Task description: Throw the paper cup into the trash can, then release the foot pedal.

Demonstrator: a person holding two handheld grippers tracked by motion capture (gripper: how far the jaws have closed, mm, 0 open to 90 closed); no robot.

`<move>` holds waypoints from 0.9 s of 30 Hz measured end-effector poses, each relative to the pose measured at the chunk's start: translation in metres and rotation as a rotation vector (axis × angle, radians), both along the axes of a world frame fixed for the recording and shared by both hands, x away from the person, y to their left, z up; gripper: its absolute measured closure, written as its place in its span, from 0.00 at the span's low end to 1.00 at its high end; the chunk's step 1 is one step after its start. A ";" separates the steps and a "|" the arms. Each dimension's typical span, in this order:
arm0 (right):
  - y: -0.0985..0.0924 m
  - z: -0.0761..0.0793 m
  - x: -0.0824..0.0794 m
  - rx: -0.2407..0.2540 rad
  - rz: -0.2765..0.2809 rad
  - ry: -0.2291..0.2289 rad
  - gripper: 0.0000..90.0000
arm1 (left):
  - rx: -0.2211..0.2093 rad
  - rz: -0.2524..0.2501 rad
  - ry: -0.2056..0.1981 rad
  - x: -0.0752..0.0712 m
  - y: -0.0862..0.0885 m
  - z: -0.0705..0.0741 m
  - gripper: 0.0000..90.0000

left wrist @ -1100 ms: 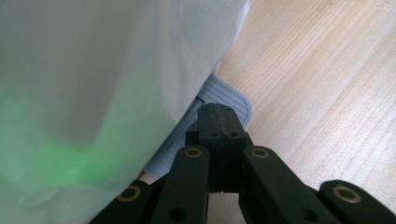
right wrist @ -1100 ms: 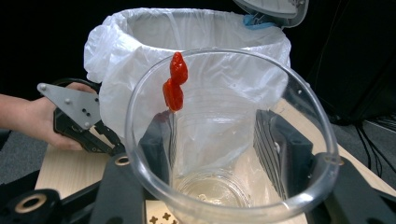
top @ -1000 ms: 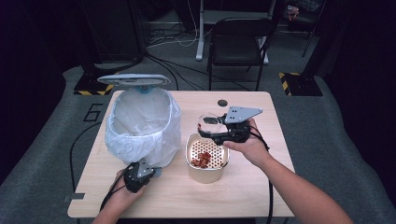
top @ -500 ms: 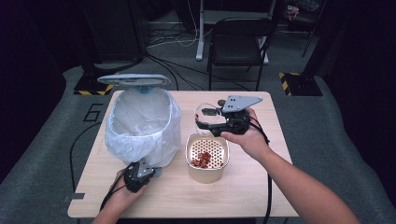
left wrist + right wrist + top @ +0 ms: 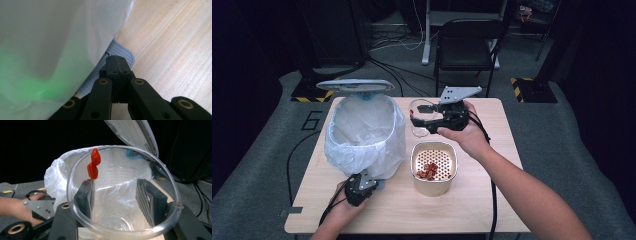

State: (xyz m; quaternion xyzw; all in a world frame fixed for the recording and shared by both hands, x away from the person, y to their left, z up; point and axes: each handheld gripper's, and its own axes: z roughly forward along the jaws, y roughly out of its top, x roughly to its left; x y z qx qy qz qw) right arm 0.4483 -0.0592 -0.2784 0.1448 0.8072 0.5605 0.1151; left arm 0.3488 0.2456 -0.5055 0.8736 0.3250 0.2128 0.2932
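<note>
Two views of my own tongs follow the high view, where my right gripper [image 5: 419, 114] grasps a clear plastic cup [image 5: 418, 116], tipped sideways, mouth toward the bag-lined pedal bin [image 5: 364, 131]. Left gripper [image 5: 117, 65] is clenched over the bin's pedal [image 5: 122, 51]. Right gripper view: two red bits [image 5: 94, 163] cling near the rim.

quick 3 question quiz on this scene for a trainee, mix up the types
1. True or false: the right gripper holds a clear plastic cup.
2. What does the left gripper press?
A. the bin's pedal
B. the strainer's rim
C. a chair leg
3. Fill in: the red bits lie in the perforated ____.

Key
1. True; two red bits cling inside its wall.
2. A; the lid stands raised above the lined bin.
3. strainer
</note>
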 end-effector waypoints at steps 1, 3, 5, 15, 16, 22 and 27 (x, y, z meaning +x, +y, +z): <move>0.001 0.000 0.002 0.001 -0.002 0.008 0.54 | -0.001 0.000 0.001 0.000 0.000 0.000 1.00; 0.005 0.002 0.004 0.001 0.003 0.010 0.54 | 0.000 -0.003 0.001 0.000 0.001 0.000 1.00; 0.008 0.003 0.006 -0.007 0.012 0.011 0.54 | -0.002 0.004 0.004 0.000 0.000 0.000 1.00; 0.025 0.013 0.010 -0.020 0.017 0.008 0.54 | -0.003 0.005 0.008 0.000 0.000 0.000 1.00; 0.026 0.014 0.010 -0.018 0.020 0.006 0.54 | -0.002 0.006 0.007 0.000 0.000 0.000 1.00; 0.033 0.019 0.011 -0.009 0.036 0.008 0.54 | -0.007 0.007 0.009 0.000 0.000 0.000 1.00; 0.042 0.022 0.011 -0.004 0.049 0.006 0.54 | -0.007 0.008 0.009 0.000 0.000 0.000 1.00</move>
